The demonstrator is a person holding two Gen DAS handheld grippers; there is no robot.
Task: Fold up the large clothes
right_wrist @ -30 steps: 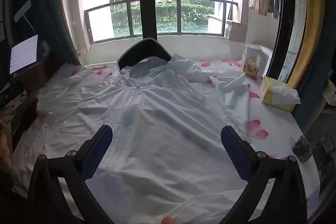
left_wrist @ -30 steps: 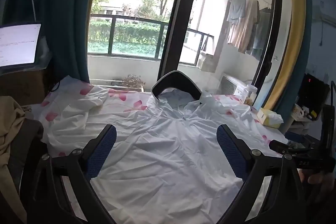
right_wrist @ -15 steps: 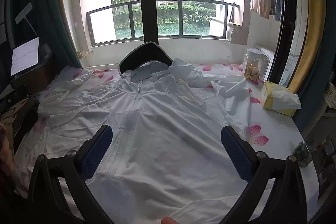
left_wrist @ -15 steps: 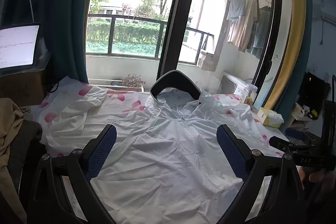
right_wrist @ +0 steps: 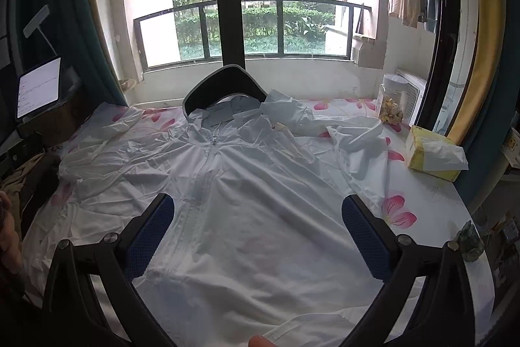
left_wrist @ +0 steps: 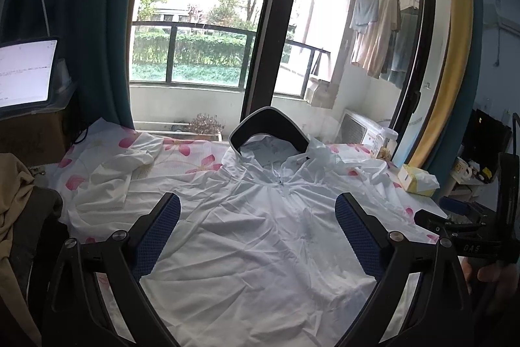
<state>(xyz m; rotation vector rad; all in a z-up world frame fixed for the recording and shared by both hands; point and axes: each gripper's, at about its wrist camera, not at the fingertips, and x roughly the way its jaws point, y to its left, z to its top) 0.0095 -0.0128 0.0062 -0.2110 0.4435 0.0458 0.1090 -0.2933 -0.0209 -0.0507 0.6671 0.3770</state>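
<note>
Hovering above the near hem: left tool (left_wrist: 256, 228) and right tool (right_wrist: 256, 226), both with jaws spread wide and nothing between the pads, neither touching cloth. Jacket (right_wrist: 247, 191) lies front-up, zip closed, spread across the table (right_wrist: 432, 194), which wears a flowered sheet. Hood at 12 o'clock, against a chair back (right_wrist: 224, 80). Left sleeve (left_wrist: 110, 181) bunched at 10 o'clock in the left view; right sleeve (right_wrist: 354, 135) crumpled at 1 o'clock in the right view. Hem at 6 o'clock, partly turned over near the lower edge.

Step in hand, as I judge it: no fold begun; first pinch not yet taken. To do it well:
- Fabric looks thin and slippery; pinch a single layer at a sleeve cuff or shoulder seam, not a bunch.
- Smooth each sleeve flat before carrying it inward over the body.
- Keep both sides symmetric about the zip.
- Straighten the turned hem first.

Surroundings: tissue box (right_wrist: 432, 155) at 3 o'clock in the right view, near the right sleeve; jar (right_wrist: 391, 103) at 2 o'clock; small dark figure (right_wrist: 469, 241) on the table edge at 4 o'clock. Tablet (left_wrist: 24, 73) at 9 o'clock in the left view, off the table. A swinging sleeve could catch the tissue box or jar.
</note>
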